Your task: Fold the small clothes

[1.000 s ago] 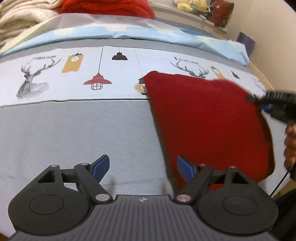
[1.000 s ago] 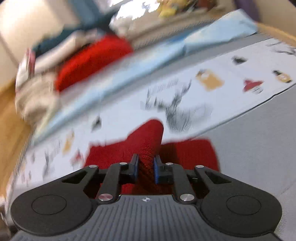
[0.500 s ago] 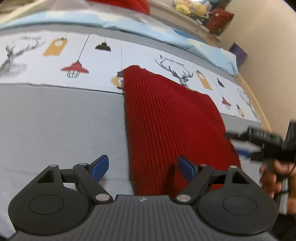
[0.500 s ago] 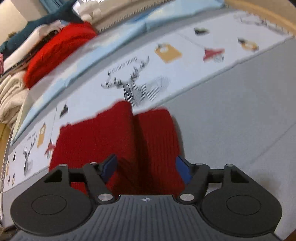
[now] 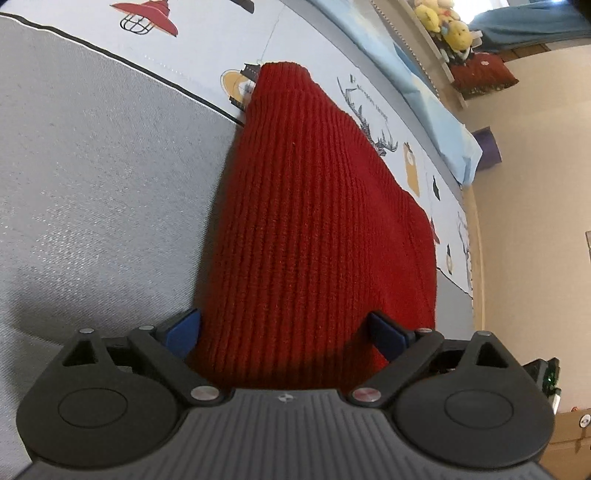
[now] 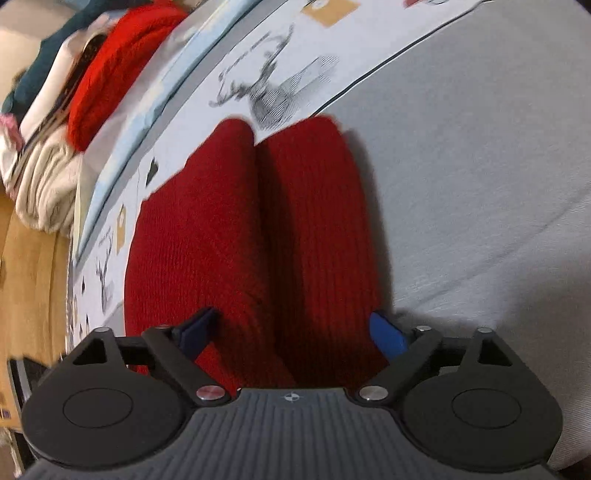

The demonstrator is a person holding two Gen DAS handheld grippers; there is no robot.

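A red ribbed knit garment [image 5: 314,221] lies folded on the grey bedcover [image 5: 92,166]. My left gripper [image 5: 284,332] is open, its blue fingertips [image 5: 183,330] either side of the garment's near end, low over it. In the right wrist view the same garment [image 6: 258,229] shows a lengthwise crease down its middle. My right gripper [image 6: 291,332] is open, its fingers spread over the garment's near end, holding nothing.
A white sheet printed with deer and lamps [image 5: 373,110] runs behind the garment. A pile of clothes, red [image 6: 118,66], cream [image 6: 44,184] and teal, sits at the bed's far edge. Plush toys [image 5: 447,26] sit on a shelf by the wall.
My right gripper let go of the red garment and opened; the garment now lies flat. Both grippers have moved down close to its near ends.
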